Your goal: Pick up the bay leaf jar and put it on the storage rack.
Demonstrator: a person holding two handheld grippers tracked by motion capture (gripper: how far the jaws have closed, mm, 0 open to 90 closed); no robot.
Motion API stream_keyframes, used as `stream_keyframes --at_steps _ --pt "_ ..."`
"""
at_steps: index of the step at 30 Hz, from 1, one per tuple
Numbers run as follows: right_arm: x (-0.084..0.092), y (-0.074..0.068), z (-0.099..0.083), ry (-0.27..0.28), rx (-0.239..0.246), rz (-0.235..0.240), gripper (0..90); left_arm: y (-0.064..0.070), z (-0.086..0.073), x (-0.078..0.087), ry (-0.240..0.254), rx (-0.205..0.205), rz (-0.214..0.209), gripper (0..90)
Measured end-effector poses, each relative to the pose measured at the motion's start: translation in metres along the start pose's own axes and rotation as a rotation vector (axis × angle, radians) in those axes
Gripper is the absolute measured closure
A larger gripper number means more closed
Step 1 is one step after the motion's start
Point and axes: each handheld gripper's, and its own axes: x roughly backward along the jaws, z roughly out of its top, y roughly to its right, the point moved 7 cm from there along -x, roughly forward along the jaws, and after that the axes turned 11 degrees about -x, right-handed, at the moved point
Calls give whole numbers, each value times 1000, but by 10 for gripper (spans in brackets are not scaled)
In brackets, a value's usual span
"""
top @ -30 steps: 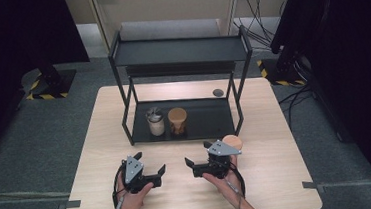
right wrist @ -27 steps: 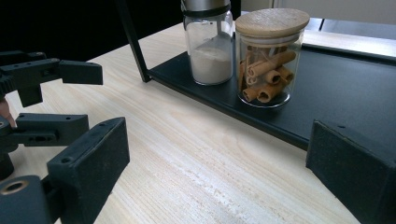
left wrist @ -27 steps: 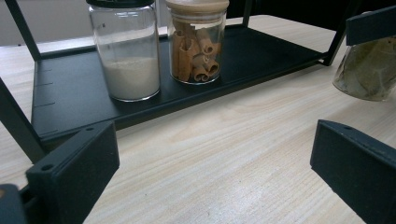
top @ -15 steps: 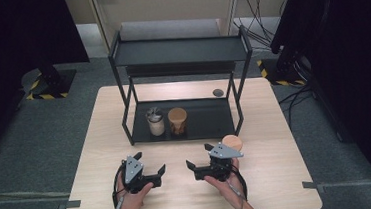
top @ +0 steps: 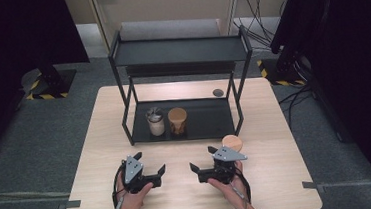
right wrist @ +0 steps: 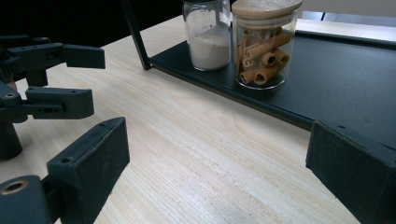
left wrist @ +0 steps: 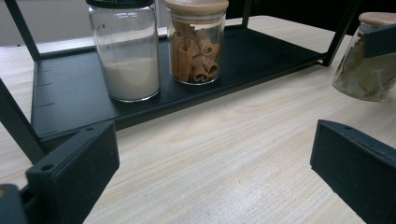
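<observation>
Meanwhile, we hold both tools spread and empty over the desk [top: 280, 187], the left tool [top: 151, 173] and right tool [top: 202, 169] facing each other. Nearest the right tool, a jar of leaves [top: 232, 143] stands on the desk just outside the rack [top: 210, 120]. We judge a careless swing could topple it.

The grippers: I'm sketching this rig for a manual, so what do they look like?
Each of the left gripper and right gripper is a black hand-held body with two blocky black jaws, a grey three-cornered plate on top and a dark cable trailing back. No sleeves reach the wrists.
</observation>
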Motion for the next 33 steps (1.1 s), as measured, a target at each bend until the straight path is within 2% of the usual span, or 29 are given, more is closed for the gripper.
stream_keyframes --at_steps 9,27,33 --pt "3 -1 0 7 -1 6 67 0 0 0 0 2 0 9" --pt "22 4 -7 19 -22 0 66 0 0 0 -2 3 3 9" --pt "28 3 -9 26 -10 -11 66 0 0 0 -2 3 3 9"
